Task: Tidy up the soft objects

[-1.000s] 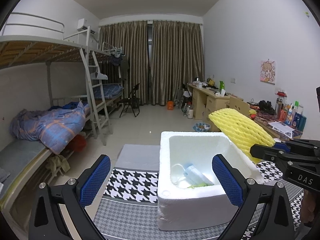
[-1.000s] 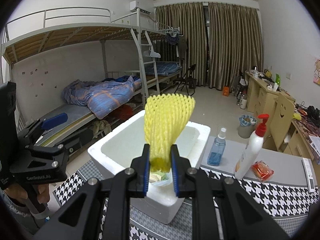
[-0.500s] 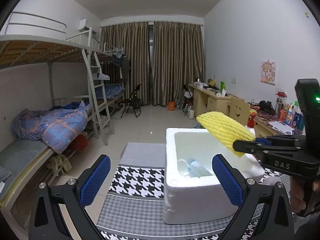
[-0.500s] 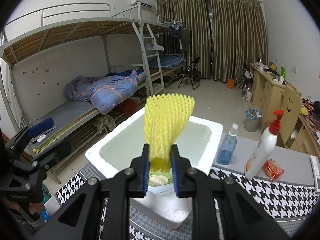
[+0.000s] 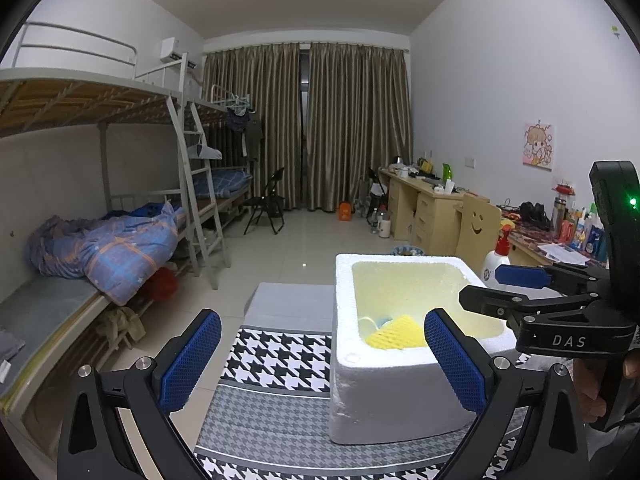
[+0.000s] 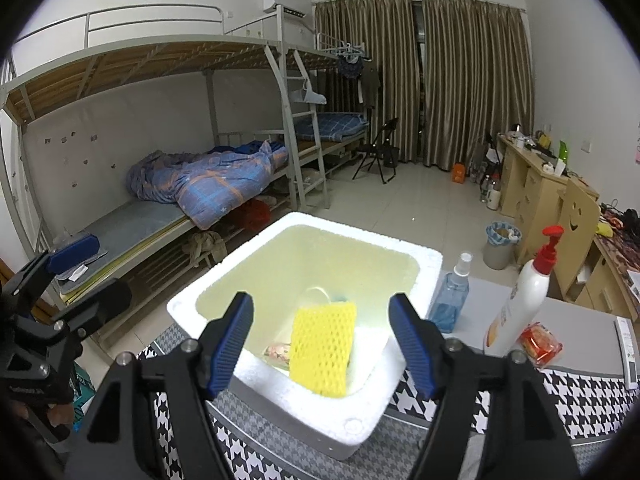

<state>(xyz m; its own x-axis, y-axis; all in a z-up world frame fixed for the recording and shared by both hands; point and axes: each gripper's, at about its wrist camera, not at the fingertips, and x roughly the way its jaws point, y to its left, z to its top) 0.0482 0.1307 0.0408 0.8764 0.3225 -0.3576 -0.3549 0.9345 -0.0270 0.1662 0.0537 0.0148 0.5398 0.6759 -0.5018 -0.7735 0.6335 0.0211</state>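
Observation:
A yellow foam net sleeve (image 6: 323, 350) lies inside the white foam box (image 6: 430, 264), leaning on its near wall; it also shows in the left wrist view (image 5: 396, 334) in the box (image 5: 344, 304). My right gripper (image 6: 322, 342) is open and empty just above the box's near rim, with the sleeve between and below its fingers. It appears in the left wrist view as a black tool (image 5: 520, 284) over the box's right rim. My left gripper (image 5: 320, 364) is open and empty, left of and in front of the box. Other small items lie under the sleeve.
A blue spray bottle (image 6: 452, 296), a white pump bottle with a red cap (image 6: 520, 300) and a red packet (image 6: 540, 342) stand right of the box on the houndstooth cloth (image 6: 560, 392). Bunk beds (image 6: 160, 200) are at left, desks (image 5: 432, 208) at right.
My right gripper opened and let go of the yellow sleeve, which dropped into the box. The left gripper shifted a little left of the box.

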